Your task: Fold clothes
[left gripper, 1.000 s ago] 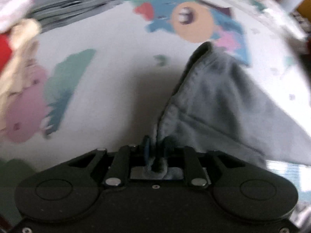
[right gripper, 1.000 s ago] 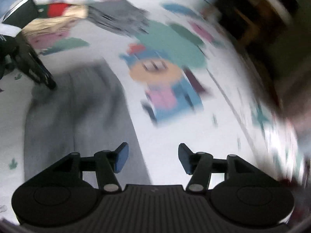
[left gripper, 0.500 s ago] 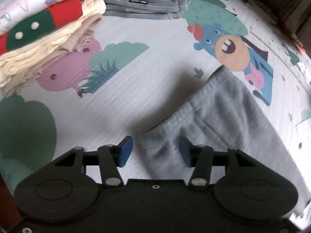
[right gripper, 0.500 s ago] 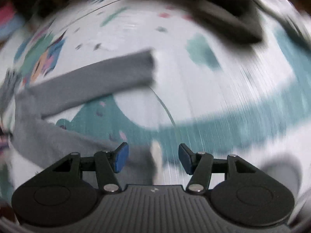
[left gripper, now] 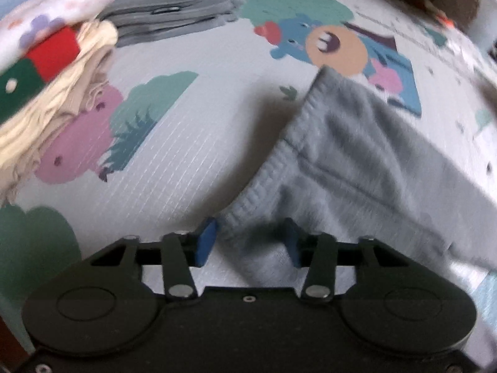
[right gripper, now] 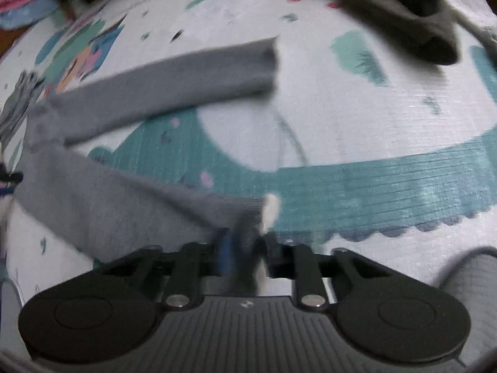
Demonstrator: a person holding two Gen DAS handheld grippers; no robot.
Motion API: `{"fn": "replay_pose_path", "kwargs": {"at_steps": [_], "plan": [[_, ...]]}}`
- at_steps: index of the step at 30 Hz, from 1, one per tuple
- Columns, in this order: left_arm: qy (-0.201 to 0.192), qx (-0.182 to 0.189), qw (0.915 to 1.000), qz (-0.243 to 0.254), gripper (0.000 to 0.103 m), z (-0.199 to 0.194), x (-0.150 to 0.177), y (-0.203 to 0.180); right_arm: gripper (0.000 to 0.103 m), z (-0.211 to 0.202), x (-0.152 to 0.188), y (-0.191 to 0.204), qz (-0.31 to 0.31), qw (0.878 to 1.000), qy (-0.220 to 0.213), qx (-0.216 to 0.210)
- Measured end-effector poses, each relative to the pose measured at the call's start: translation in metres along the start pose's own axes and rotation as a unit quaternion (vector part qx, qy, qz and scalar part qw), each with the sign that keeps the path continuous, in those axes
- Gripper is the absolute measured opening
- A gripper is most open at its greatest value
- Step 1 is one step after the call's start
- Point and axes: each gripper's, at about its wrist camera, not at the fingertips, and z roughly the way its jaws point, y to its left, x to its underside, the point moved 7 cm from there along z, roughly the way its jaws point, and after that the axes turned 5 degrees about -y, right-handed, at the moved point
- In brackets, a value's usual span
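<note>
Grey fleece trousers [left gripper: 357,161] lie flat on a cartoon-print play mat [left gripper: 192,143]. My left gripper [left gripper: 248,242] is open, its blue pads either side of the ribbed waistband corner without pinching it. In the right wrist view the two trouser legs spread apart: one leg [right gripper: 174,74] lies farther off, the other leg [right gripper: 118,199] runs to my right gripper [right gripper: 245,248], which is shut on its cuff. A white tag [right gripper: 268,211] sticks up beside the cuff.
A stack of folded clothes [left gripper: 52,71], white, red, green and cream, sits at the left. Folded grey garments [left gripper: 174,9] lie behind it. Dark grey clothing [right gripper: 413,15] lies at the top right of the right wrist view.
My left gripper let go of the waistband and opened, and the trousers dropped flat. My right gripper swung to the leg end and shut on the cuff.
</note>
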Motion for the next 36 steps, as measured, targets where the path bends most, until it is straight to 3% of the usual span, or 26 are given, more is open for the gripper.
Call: {"fn": "replay_pose_path", "kwargs": {"at_steps": [2, 4, 6, 8, 10, 11, 12, 13, 14, 15, 17, 18, 20, 22, 24, 26, 31, 36], "plan": [[0.002, 0.000, 1.0000, -0.001, 0.018, 0.000, 0.000, 0.003, 0.011, 0.001, -0.003, 0.003, 0.017, 1.000, 0.007, -0.011], [0.009, 0.006, 0.9999, -0.006, 0.014, -0.009, -0.003, 0.005, 0.009, -0.002, -0.007, 0.001, 0.043, 0.999, 0.013, -0.020], [0.016, 0.011, 0.9998, -0.008, 0.013, -0.019, -0.006, 0.006, 0.009, -0.008, -0.012, -0.012, 0.067, 0.997, 0.022, -0.008], [0.030, -0.002, 0.9993, 0.023, 0.014, -0.020, -0.003, 0.001, 0.009, -0.014, -0.017, -0.024, 0.090, 0.995, 0.032, 0.006], [0.046, -0.017, 0.9971, 0.059, 0.019, -0.019, 0.001, -0.004, 0.019, -0.004, -0.012, -0.027, 0.071, 0.993, 0.082, 0.043], [0.054, -0.025, 0.9953, 0.076, 0.027, -0.019, 0.003, -0.007, 0.024, -0.005, -0.012, -0.026, 0.056, 0.993, 0.073, 0.068], [0.043, -0.037, 0.9947, 0.086, 0.033, -0.021, 0.002, -0.008, 0.036, -0.009, -0.015, -0.025, 0.042, 0.993, 0.053, 0.092], [0.025, -0.051, 0.9940, 0.093, 0.046, -0.024, 0.001, -0.007, 0.051, -0.016, -0.018, -0.021, 0.026, 0.993, 0.027, 0.108], [0.007, -0.064, 0.9929, 0.100, 0.052, -0.028, -0.001, -0.007, 0.058, -0.023, -0.022, -0.017, 0.011, 0.993, -0.002, 0.119], [-0.012, -0.075, 0.9915, 0.106, 0.052, -0.032, -0.005, -0.007, 0.063, -0.030, -0.027, -0.010, -0.015, 0.991, -0.028, 0.131], [-0.050, -0.093, 0.9894, 0.099, 0.052, -0.042, -0.014, -0.005, 0.061, -0.035, -0.036, 0.009, -0.062, 0.989, -0.062, 0.119], [-0.067, -0.078, 0.9916, 0.078, 0.052, -0.047, -0.018, -0.005, 0.053, -0.035, -0.038, 0.021, -0.081, 0.989, -0.071, 0.101], [-0.065, -0.010, 0.9973, 0.031, 0.049, -0.048, -0.021, -0.013, 0.040, -0.030, -0.038, 0.049, -0.106, 0.991, -0.064, 0.044], [-0.063, 0.014, 0.9971, 0.039, 0.049, -0.046, -0.024, -0.025, 0.035, -0.021, -0.034, 0.076, -0.129, 0.991, -0.047, 0.000], [-0.065, 0.027, 0.9954, 0.065, 0.049, -0.044, -0.030, -0.035, 0.035, -0.013, -0.035, 0.091, -0.146, 0.988, -0.038, -0.015], [-0.066, 0.036, 0.9940, 0.080, 0.049, -0.041, -0.042, -0.037, 0.035, -0.005, -0.051, 0.090, -0.136, 0.990, -0.038, -0.014], [-0.055, 0.061, 0.9962, 0.029, 0.049, -0.022, -0.083, -0.020, 0.038, 0.011, -0.110, 0.035, -0.044, 0.998, -0.041, 0.032], [-0.043, 0.084, 0.9931, 0.070, 0.049, 0.008, -0.100, -0.030, 0.045, 0.025, -0.155, -0.004, -0.031, 0.997, -0.051, 0.046]]}}
